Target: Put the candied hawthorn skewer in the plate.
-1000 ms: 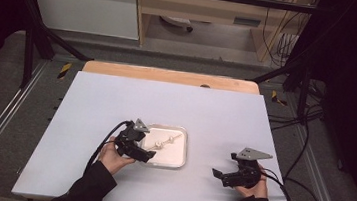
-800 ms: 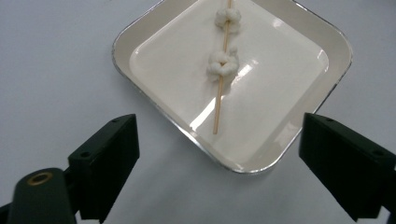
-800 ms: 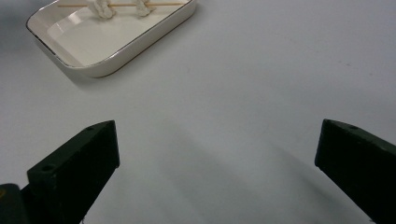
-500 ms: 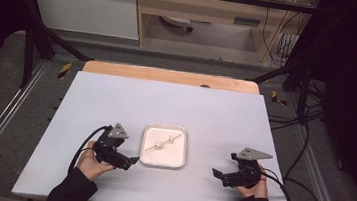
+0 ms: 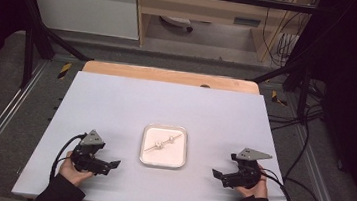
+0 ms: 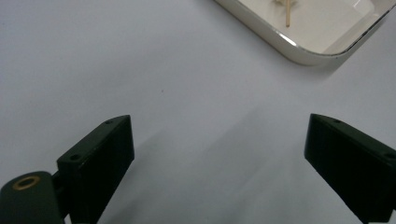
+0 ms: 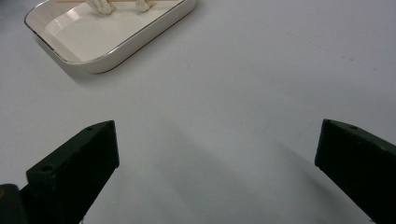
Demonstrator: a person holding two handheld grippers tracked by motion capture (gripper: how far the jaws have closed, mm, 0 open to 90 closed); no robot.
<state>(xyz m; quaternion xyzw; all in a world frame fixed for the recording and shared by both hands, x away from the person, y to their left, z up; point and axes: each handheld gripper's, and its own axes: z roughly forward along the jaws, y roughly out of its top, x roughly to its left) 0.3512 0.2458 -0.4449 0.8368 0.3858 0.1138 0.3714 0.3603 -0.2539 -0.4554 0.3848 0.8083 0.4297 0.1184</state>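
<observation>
A white rectangular tray (image 5: 173, 159) lies in the middle of the pale table. In it lies a thin wooden skewer (image 5: 163, 143) with two small white pieces threaded on it. My left gripper (image 5: 112, 166) rests low over the table left of the tray, pointing right. Its jaws have just been opening and stand wide with nothing between them. In the left gripper view the left gripper (image 6: 219, 158) faces the tray's corner (image 6: 299, 51) and the skewer's tip (image 6: 288, 11). My right gripper (image 5: 219, 175) sits right of the tray, open and empty, aimed at the tray (image 7: 116, 46).
The pale table top (image 5: 166, 99) has a wooden strip (image 5: 169, 75) along its far edge. Black frame bars and metal rails run along both sides. Cables (image 5: 302, 194) trail off the right side near the right hand.
My left gripper has drawn back from the tray, leftward and toward the front edge. The skewer stays in the tray. The right gripper has kept still.
</observation>
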